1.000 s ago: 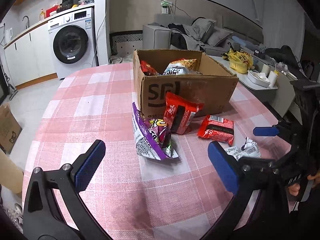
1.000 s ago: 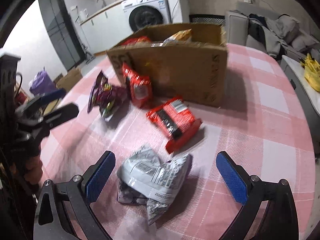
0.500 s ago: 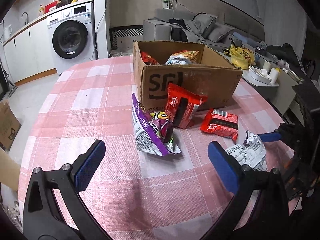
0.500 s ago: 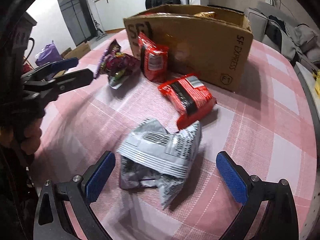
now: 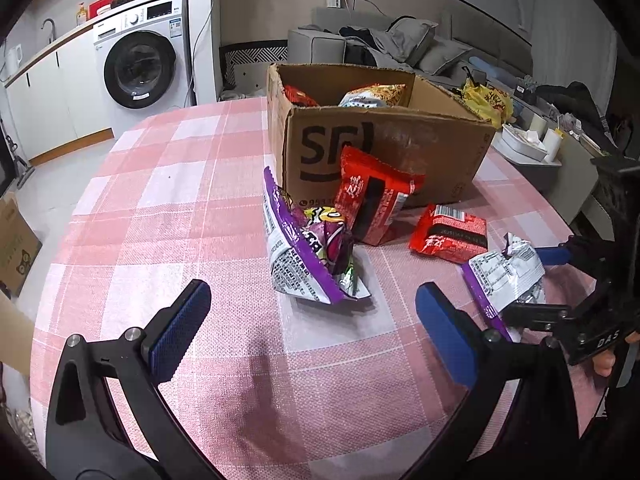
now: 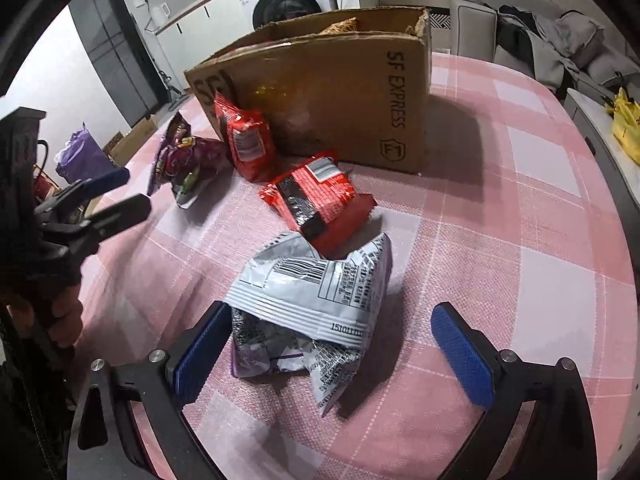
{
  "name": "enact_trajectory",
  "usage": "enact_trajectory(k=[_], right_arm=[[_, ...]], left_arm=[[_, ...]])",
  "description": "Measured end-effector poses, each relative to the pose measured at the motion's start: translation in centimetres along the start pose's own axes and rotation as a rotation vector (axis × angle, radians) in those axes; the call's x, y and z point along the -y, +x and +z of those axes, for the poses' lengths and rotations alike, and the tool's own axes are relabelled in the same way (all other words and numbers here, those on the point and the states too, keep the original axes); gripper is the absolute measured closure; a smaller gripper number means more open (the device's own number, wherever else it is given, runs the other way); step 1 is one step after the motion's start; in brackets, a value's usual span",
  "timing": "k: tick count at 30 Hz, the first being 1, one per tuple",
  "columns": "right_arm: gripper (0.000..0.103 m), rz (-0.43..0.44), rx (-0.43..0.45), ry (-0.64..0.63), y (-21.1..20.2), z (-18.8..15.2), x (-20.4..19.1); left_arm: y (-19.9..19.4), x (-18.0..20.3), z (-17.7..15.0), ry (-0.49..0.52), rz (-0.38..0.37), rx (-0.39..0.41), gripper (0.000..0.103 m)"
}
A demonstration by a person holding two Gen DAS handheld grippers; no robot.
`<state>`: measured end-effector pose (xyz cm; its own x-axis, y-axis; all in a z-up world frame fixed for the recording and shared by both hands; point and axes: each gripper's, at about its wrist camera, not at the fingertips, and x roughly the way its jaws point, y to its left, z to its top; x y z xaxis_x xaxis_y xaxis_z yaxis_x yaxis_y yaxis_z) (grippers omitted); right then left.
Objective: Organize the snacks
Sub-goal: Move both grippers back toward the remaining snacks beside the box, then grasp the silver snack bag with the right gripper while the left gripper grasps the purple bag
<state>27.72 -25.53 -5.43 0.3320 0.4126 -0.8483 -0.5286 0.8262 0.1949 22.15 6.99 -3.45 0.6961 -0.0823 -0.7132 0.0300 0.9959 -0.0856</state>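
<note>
Currently we count some packets already in the cardboard box point(image 5: 384, 148), with four left on the table point(image 5: 168, 216). Our right gripper point(image 6: 334, 350), jaws wide, straddles the silver bag point(image 6: 316, 296), whose long axis lies across the jaws; the left gripper point(image 5: 312, 320) hangs open and empty.

Both wrist cameras sit low over the bench point(image 5: 168, 200), facing the cardboard box point(image 5: 400, 152) from adjacent sides.
</note>
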Motion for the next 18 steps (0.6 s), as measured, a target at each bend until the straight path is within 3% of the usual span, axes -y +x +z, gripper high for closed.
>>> enact_trajectory(k=[3, 5, 9, 11, 18], right_arm=[[0.008, 0.016, 0.001, 0.002, -0.3, -0.1, 0.1], [0.020, 0.050, 0.009, 0.004, -0.4, 0.1, 0.1], [0.025, 0.068, 0.021, 0.011, -0.7, 0.1, -0.2], [0.038, 0.079, 0.025, 0.015, -1.0, -0.1, -0.5], [0.044, 0.085, 0.084, -0.023, -3.1, -0.1, -1.1]], left_arm=[[0.4, 0.1, -0.1, -0.003, -0.005, -0.007, 0.001], [0.7, 0.1, -0.2, -0.002, -0.002, -0.013, 0.001], [0.9, 0.1, -0.3, -0.006, -0.003, -0.015, 0.001], [1.0, 0.0, -0.2, -0.008, 0.000, -0.016, 0.001], [2.0, -1.0, -0.1, -0.039, 0.012, -0.022, 0.001]])
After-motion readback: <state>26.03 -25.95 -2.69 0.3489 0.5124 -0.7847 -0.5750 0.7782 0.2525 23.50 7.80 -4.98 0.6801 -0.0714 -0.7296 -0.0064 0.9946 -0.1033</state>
